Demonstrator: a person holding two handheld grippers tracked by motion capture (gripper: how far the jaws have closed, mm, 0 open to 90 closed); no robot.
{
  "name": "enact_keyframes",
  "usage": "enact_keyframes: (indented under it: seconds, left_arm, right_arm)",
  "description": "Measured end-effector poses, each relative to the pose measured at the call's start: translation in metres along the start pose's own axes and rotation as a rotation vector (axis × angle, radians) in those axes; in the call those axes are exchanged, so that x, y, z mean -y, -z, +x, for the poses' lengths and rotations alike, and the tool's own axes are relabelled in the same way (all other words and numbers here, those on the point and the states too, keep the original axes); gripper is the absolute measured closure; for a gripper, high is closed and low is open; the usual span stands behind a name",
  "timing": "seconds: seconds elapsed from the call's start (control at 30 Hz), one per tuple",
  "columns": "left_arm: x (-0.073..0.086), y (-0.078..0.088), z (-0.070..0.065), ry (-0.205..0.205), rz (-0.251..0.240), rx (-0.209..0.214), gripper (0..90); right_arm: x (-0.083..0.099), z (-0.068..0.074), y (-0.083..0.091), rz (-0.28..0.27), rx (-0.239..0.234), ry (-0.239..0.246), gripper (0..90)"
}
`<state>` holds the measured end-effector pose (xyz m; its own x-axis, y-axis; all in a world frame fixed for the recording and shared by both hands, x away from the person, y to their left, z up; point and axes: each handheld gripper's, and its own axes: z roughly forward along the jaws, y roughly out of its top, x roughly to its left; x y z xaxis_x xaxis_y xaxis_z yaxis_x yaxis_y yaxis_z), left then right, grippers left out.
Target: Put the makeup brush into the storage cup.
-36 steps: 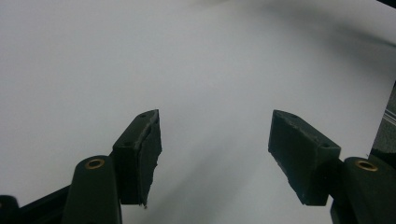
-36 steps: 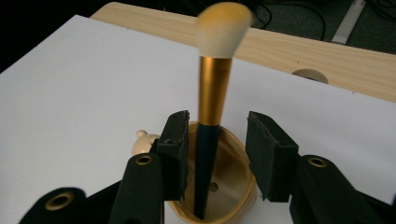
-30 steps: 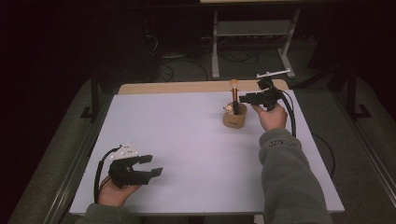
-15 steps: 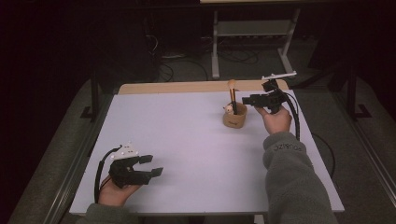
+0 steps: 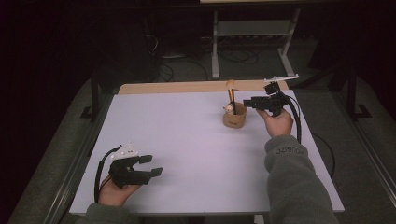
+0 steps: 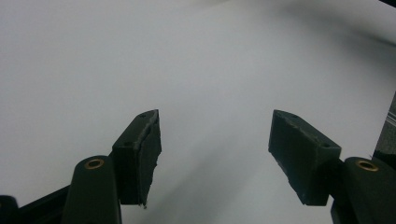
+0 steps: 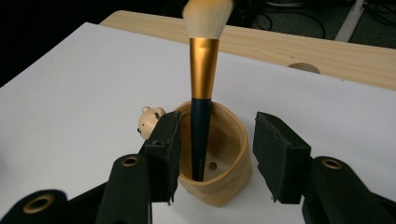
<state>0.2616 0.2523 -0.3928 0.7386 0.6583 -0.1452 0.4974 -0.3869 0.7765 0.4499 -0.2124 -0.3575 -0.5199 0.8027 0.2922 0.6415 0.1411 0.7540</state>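
Observation:
A tan cup [image 5: 234, 119] [image 7: 229, 154] stands on the white table toward the back right, with a small bear figure [image 7: 150, 120] on its side. A makeup brush [image 7: 203, 84] [image 5: 231, 95] with a dark handle, gold ferrule and pale bristles stands upright inside it. My right gripper [image 5: 247, 101] [image 7: 215, 156] hovers just right of the cup, open, its jaws a little above and on either side of the rim, holding nothing. My left gripper [image 5: 150, 165] [image 6: 215, 161] rests open over bare table at the front left.
The white table top [image 5: 187, 135] has a wooden strip [image 5: 177, 87] along its far edge. A metal stand [image 5: 254, 32] and cables lie on the dark floor behind. Black cables trail from both grippers.
My right gripper has drawn back to the right, away from the brush, which stays standing in the cup. The left gripper has not moved.

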Motion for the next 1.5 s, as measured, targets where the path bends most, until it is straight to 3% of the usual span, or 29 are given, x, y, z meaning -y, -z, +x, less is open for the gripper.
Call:
enact_keyframes:
  seconds: [0.87,1.5]
  left_arm:
    - [-0.001,-0.002,0.001,0.002,-0.003,0.005,33.9]
    - [0.000,-0.003,0.001,0.004,-0.002,0.002,33.9]
  right_arm:
    - [0.016,0.001,0.002,-0.005,-0.024,-0.017,50.6]
    - [0.041,0.021,0.014,0.007,-0.072,0.039,46.9]
